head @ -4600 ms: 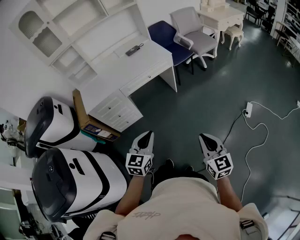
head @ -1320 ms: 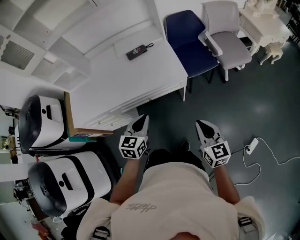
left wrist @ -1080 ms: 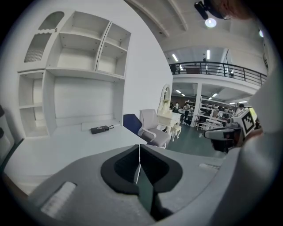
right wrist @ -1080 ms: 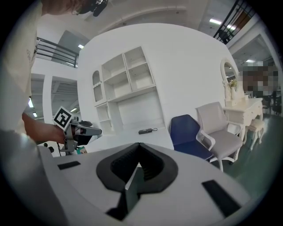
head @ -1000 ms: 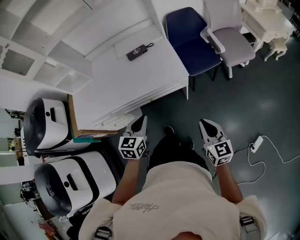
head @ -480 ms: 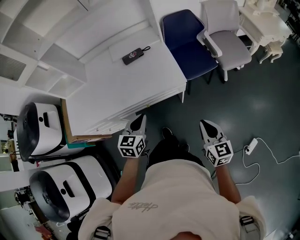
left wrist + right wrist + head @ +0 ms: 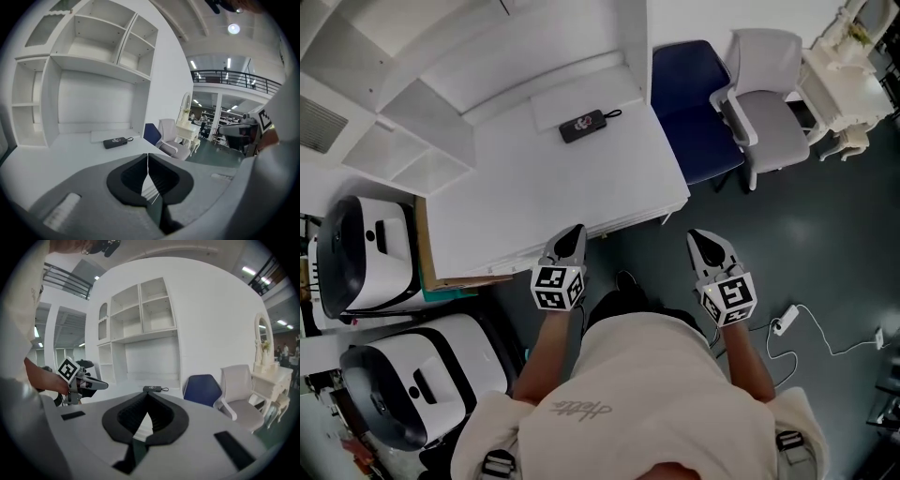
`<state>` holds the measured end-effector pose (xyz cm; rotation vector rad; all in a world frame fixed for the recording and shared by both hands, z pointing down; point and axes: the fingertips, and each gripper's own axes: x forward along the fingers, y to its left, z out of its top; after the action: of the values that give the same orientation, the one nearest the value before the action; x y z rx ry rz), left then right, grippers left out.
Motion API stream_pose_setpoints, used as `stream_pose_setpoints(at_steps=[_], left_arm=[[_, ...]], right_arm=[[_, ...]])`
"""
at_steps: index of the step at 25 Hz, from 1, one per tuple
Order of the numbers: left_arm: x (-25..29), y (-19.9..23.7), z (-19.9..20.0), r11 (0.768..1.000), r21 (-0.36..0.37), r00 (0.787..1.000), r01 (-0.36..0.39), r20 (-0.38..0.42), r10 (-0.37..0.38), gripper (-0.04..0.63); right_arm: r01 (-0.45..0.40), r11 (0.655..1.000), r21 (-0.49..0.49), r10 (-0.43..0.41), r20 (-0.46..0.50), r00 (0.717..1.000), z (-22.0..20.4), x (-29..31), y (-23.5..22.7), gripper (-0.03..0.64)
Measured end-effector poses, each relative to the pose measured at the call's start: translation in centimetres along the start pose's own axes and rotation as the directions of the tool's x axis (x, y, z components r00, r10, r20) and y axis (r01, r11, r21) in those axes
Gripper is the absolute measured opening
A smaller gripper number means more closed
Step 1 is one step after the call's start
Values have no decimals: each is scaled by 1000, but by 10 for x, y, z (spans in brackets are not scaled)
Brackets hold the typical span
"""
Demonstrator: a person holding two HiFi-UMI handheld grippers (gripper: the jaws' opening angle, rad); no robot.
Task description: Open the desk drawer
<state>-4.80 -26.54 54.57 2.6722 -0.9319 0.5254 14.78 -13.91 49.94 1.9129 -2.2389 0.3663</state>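
Note:
The white desk (image 7: pixel 562 183) stands right in front of me, under white shelving. Its drawer front shows only as a thin stepped band below the desktop's front edge (image 7: pixel 619 218); no handle is visible. My left gripper (image 7: pixel 572 236) is shut and empty, its tip at that front edge. In the left gripper view, the left gripper (image 7: pixel 148 157) points across the desktop. My right gripper (image 7: pixel 701 242) is shut and empty over the dark floor, just right of the desk's corner. The right gripper (image 7: pixel 147 395) faces the desk from its side.
A black power bank (image 7: pixel 585 125) lies on the desktop by a raised white strip. A blue chair (image 7: pixel 694 89) and a grey chair (image 7: pixel 769 103) stand to the right. Two white-and-black machines (image 7: pixel 356 258) and a cardboard box (image 7: pixel 424 248) crowd the left. A power strip (image 7: pixel 783 321) lies on the floor.
I have come closer to the desk. The left gripper's tip now reaches the desktop's front edge, and the right one sits nearer the desk corner. Both stay shut.

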Motion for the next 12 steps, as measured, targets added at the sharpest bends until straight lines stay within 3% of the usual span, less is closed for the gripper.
stream_pose_setpoints(at_steps=[3,12], left_arm=[[12,19,9,1000,-4,1000,0,13,0,17],[29,55,9,999,-32,999,-2,42,4,17]], right_arm=[[-8,999,-51,7,-16,1000,13,30,2,2],[-83,994,-65,80,-35,996,18,89,16,2]])
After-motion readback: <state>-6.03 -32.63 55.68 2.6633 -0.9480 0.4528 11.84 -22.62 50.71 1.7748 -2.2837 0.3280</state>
